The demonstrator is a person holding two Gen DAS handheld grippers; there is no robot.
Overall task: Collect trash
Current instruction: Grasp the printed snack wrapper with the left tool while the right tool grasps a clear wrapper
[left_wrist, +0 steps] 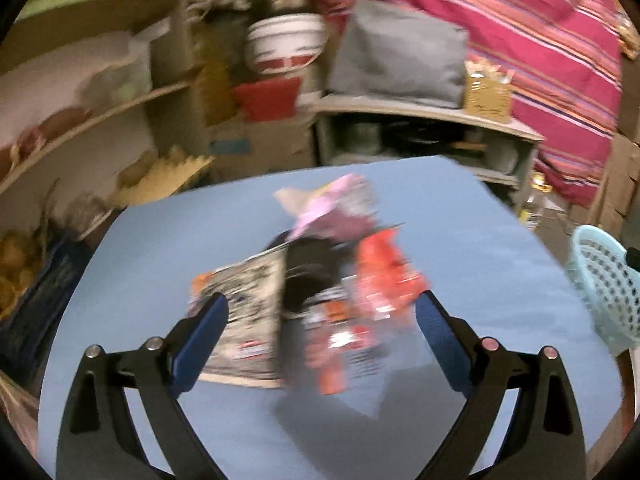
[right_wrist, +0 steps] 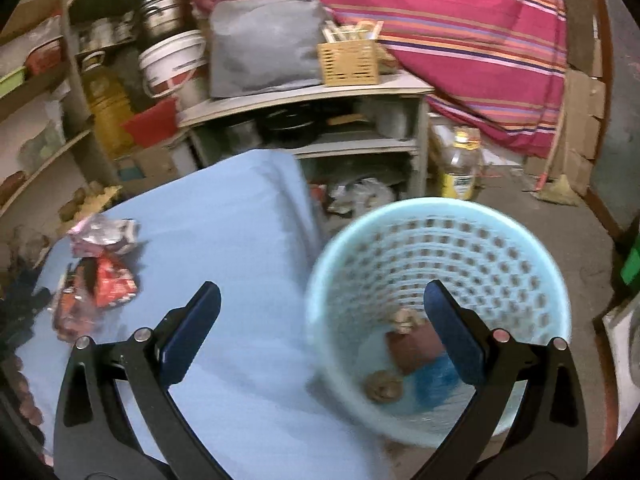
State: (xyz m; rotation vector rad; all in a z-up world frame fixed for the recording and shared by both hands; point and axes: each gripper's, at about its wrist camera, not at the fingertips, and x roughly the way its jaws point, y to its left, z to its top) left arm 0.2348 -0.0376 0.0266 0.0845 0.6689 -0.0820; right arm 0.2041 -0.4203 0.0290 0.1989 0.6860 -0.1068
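A blurred heap of crumpled wrappers (left_wrist: pixel 316 292), pink, black, red and printed white, lies on the blue table (left_wrist: pixel 480 240). My left gripper (left_wrist: pixel 322 318) hangs just over the near side of the heap, open, its blue pads (left_wrist: pixel 200 344) wide apart with nothing pressed between them. In the right wrist view the same wrappers (right_wrist: pixel 100 268) lie at the left of the blue table (right_wrist: pixel 224 240). My right gripper (right_wrist: pixel 320 320) stands open over the table's right edge and the light blue perforated bin (right_wrist: pixel 460 240), which holds several pieces of trash (right_wrist: pixel 416 356).
The light blue bin (left_wrist: pixel 604 280) stands by the table's right side. Behind the table are a grey shelf unit (right_wrist: pixel 320 120) with a grey bag (right_wrist: pixel 264 48), a wooden crate (right_wrist: pixel 348 62) and a striped pink cloth (right_wrist: pixel 460 20). A bottle (right_wrist: pixel 460 168) stands on the floor.
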